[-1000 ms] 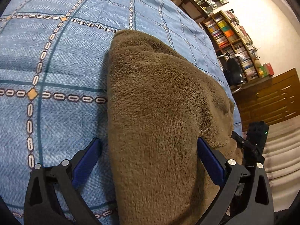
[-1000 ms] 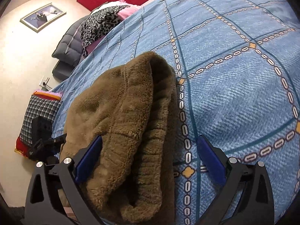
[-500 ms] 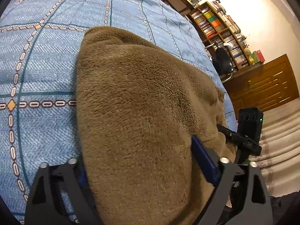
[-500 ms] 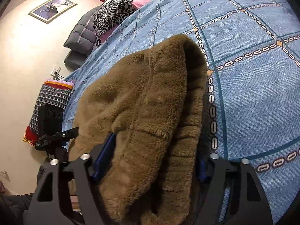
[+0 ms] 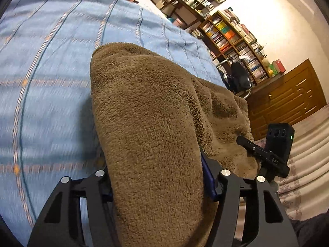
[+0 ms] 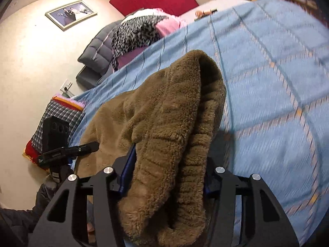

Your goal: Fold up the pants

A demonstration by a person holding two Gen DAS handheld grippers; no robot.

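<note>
The blue bedspread (image 5: 51, 72) carries the brown fleece pants (image 5: 154, 113), bunched near its edge. The left gripper (image 5: 158, 185) and right gripper (image 6: 164, 177) have just been closing, and each now pinches a thick bundle of fleece. To fold well, I would lift both ends level, keep them taut, and lay them over evenly.

Both wrist views look closely down over the bed (image 5: 51, 65).

Pants (image 5: 156, 107) lie on the bedspread (image 5: 51, 61), pillows (image 6: 139, 30) behind them
</note>
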